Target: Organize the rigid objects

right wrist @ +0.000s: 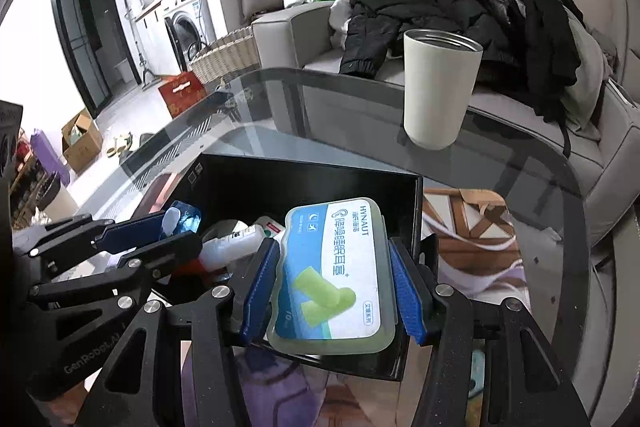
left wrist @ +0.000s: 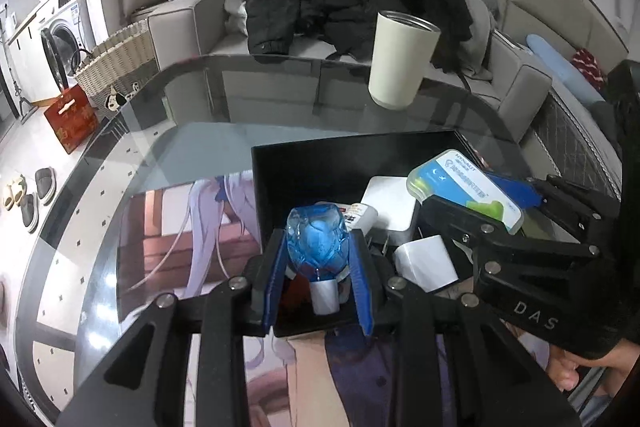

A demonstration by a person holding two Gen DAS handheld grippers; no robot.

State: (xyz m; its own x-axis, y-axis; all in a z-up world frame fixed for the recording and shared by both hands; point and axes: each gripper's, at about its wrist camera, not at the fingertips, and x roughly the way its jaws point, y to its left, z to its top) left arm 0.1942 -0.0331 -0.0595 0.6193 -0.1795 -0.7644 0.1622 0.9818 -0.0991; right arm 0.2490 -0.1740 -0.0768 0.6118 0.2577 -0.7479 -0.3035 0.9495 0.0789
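A clear blue faceted bottle [left wrist: 317, 239] with a white cap sits clamped between the narrow blue pads of the left gripper [left wrist: 318, 269], just above the near edge of the black box [left wrist: 340, 163]. The right gripper [right wrist: 334, 285] grips a Hynaut earplug case [right wrist: 334, 271] by its sides over the same box, which holds white chargers [left wrist: 394, 205]. The box rests on a glass table [left wrist: 240, 99] near a cream tumbler [left wrist: 400, 61].
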